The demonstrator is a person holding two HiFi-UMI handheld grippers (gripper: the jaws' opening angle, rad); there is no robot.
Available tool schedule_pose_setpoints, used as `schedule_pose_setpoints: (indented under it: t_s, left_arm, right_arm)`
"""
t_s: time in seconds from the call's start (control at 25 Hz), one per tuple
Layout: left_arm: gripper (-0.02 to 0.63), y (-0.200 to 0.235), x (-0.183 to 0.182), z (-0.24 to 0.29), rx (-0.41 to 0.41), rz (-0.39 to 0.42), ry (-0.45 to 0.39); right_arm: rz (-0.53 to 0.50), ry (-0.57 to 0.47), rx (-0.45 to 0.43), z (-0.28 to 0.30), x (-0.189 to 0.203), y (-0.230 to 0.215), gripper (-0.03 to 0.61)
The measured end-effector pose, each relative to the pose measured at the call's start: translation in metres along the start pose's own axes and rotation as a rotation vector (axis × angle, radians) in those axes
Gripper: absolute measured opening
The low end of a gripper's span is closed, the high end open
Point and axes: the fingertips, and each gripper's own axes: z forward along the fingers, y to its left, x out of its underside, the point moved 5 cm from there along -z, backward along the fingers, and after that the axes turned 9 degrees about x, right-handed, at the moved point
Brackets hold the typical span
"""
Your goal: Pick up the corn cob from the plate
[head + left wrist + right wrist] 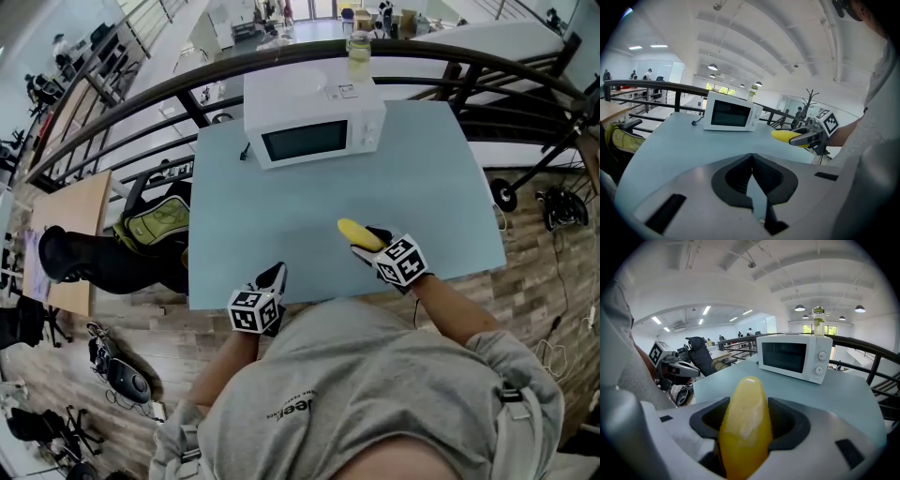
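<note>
Mid-frame in the head view, counter: pale blue top, mostly bare; its near edge runs just under both claws.
Microwave: white, door shut, upper centre of the frame at the counter's far edge; its dark window faces the person.
Backpack: green and black, on the floor at the left of the counter.
Right claw: lower right of centre, over the near part of the counter; jaws stand wide and are clamped on the corn cob, one pad pressing each flank.
Left claw: lower left of centre, at the counter's near edge; jaws drawn together with the tips touching and nothing between them.
Corn cob: yellow, gripped in the right claw; its rounded tip sticks out past the jaws toward the microwave. In the left gripper view it appears lifted off the counter.
Bottle: clear with yellowish contents, upright on top of the microwave, at its right rear.
</note>
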Motion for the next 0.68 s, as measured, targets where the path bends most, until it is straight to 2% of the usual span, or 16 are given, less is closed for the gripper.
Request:
schedule_pose_setpoints:
  t_s: [0.68]
  left_arm:
    - [0.018,0.0019,0.0068,-0.0046,-0.01,-0.006,0.001]
  right_arm:
    - [-0.006,0.004,0.002,0.0,0.0017,0.0041,0.261]
